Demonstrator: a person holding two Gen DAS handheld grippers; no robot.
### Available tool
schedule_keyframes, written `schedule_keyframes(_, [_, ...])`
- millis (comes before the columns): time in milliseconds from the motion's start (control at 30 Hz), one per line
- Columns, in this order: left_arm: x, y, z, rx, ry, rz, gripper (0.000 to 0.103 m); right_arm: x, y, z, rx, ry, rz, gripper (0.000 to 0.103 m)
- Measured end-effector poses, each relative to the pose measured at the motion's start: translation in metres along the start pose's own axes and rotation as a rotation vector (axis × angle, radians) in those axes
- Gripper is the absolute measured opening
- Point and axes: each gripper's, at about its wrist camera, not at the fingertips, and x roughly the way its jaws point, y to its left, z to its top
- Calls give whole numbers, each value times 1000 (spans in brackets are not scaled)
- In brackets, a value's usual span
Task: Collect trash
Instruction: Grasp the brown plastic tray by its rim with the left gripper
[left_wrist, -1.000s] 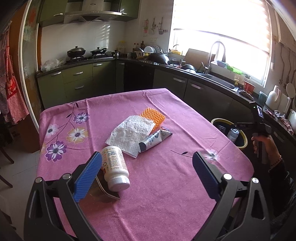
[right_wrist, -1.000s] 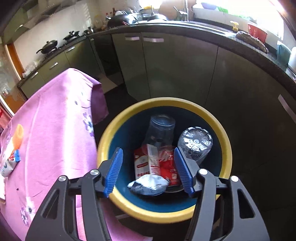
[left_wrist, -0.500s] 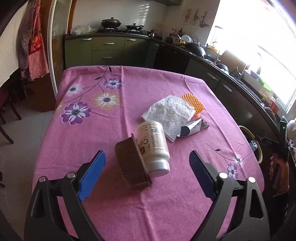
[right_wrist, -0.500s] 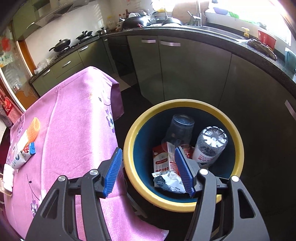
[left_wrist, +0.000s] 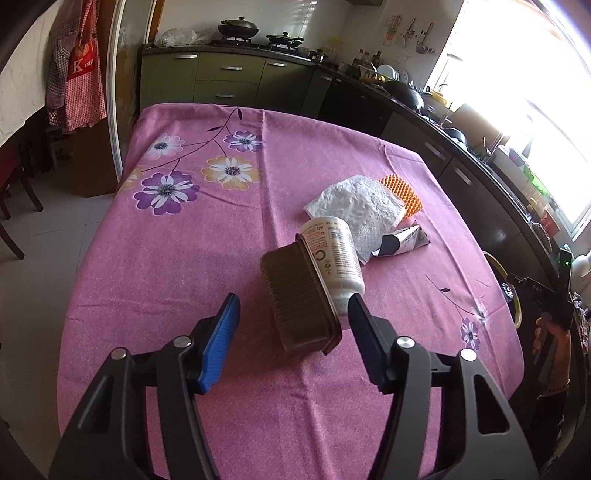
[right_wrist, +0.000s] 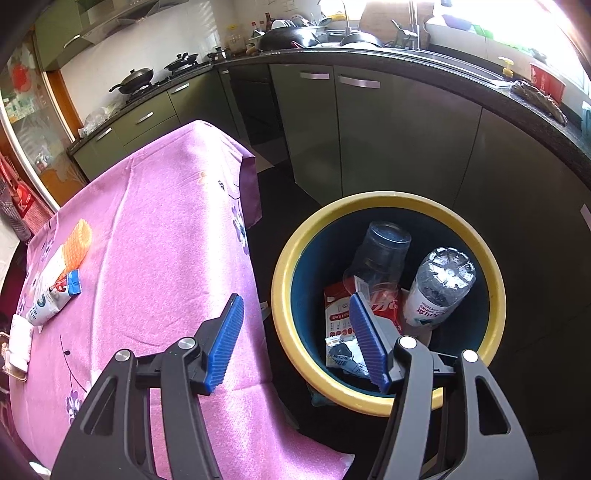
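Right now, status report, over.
Left gripper closing around brown tray and white bottle, no grip yet. Right gripper open, empty, by bin.

Large letter "K" on the red apron (left_wrist: 82, 70) hanging at the wall; "60" on the white bottle (left_wrist: 334, 254); other print unreadable.

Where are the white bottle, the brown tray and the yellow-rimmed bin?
white bottle (left_wrist: 334, 253), left wrist view, on its label.
brown tray (left_wrist: 297, 299), left wrist view, on its ribbed side.
bin (right_wrist: 286, 258), right wrist view, on its yellow rim.
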Motion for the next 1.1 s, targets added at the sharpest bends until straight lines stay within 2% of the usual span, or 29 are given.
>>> schedule_keyframes(133, [3, -1, -2, 15, 7, -2, 39, -2, 1, 0, -4, -1, 3, 59])
schedule_keyframes(367, [0, -6, -2, 56, -5, 18, 26, -4, 1, 0, -5, -5, 7, 59])
schedule_keyframes(700, [-20, -9, 1, 106, -40, 63, 26, -7, 1, -1, -5, -9, 15, 59])
schedule_keyframes(1100, [-30, -52, 19, 226, -95, 2, 26, -21, -1, -5, -11, -31, 15, 59])
